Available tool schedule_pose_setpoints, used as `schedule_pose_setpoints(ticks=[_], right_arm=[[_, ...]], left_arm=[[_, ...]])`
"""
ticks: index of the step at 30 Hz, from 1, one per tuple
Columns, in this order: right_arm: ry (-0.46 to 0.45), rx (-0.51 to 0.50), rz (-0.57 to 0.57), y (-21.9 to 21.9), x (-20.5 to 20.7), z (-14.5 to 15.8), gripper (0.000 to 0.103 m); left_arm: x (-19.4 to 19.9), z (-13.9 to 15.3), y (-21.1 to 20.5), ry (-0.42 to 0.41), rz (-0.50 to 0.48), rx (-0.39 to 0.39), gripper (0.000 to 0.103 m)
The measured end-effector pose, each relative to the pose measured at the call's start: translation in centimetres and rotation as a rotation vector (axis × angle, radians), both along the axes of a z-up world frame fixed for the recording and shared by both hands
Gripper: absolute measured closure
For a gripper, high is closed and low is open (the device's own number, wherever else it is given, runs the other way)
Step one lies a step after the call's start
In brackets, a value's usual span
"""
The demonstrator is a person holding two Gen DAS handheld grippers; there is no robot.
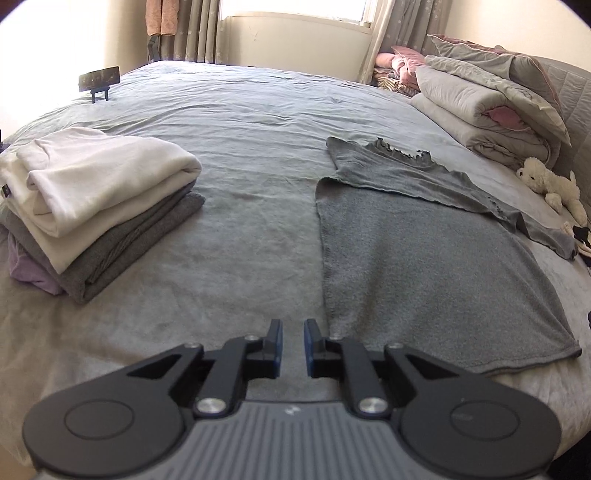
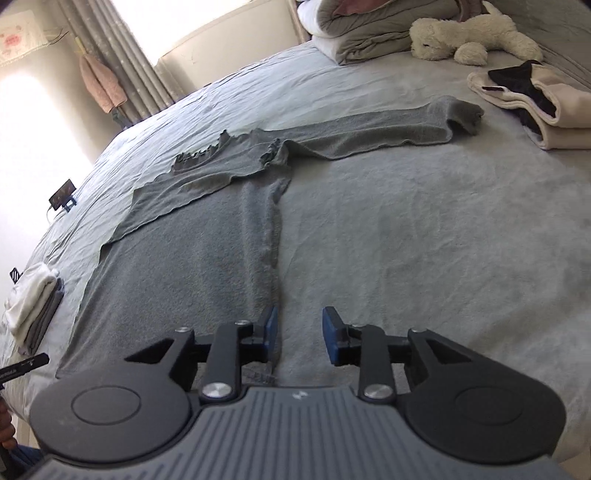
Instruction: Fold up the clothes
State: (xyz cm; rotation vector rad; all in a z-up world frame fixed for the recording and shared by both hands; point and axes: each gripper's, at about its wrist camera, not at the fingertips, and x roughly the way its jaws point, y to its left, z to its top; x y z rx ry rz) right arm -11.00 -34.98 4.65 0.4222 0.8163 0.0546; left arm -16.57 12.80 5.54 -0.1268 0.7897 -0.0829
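Both tongs hovered empty above the bed [image 1: 240, 122]: the left gripper [image 1: 293, 345] with only a narrow gap between its pads, the right gripper [image 2: 300, 339] spread wider, its left pad seemingly just over the side edge of the grey sweater [image 2: 192, 258]. That sweater lay flat, one sleeve folded across its chest, the other stretched outward. Well apart sat a stack of folded clothes [image 1: 96, 199].

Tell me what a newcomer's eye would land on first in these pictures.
First the grey top, spread flat on the bed, one sleeve folded across its chest and the other stretched out sideways. Next the stack of folded clothes at the left, then the white plush toy by the bedding.
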Motion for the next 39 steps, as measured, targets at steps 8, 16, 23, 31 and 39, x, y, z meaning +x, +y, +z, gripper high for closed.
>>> schedule_pose_setpoints(ticks=[8,16,23,31,39], right_arm=[[0.014,0.076,-0.151,-2.9,3.2,0.4,0.069],[0.023,0.095,-0.275,-5.8,7.4,0.6,0.066],[0.000,0.066,-0.289,-7.3,11.3,0.8,0.064],[0.013,0.133,-0.512,-13.1,14.7,-0.7,0.061],[-0.029,0.066,-0.633,-17.6,15.1,-1.6,0.061]], left_arm=[[4.6,2.0,-3.3,-0.036,-0.034,-0.006,0.090],[11.7,3.7,-7.4,-0.096,-0.038,0.073,0.077],[17.6,1.3,-8.6,-0.084,-0.010,0.085,0.074],[19.9,-0.4,-8.7,-0.053,0.030,0.018,0.067],[20.1,-0.7,-8.3,-0.021,0.017,-0.025,0.066]])
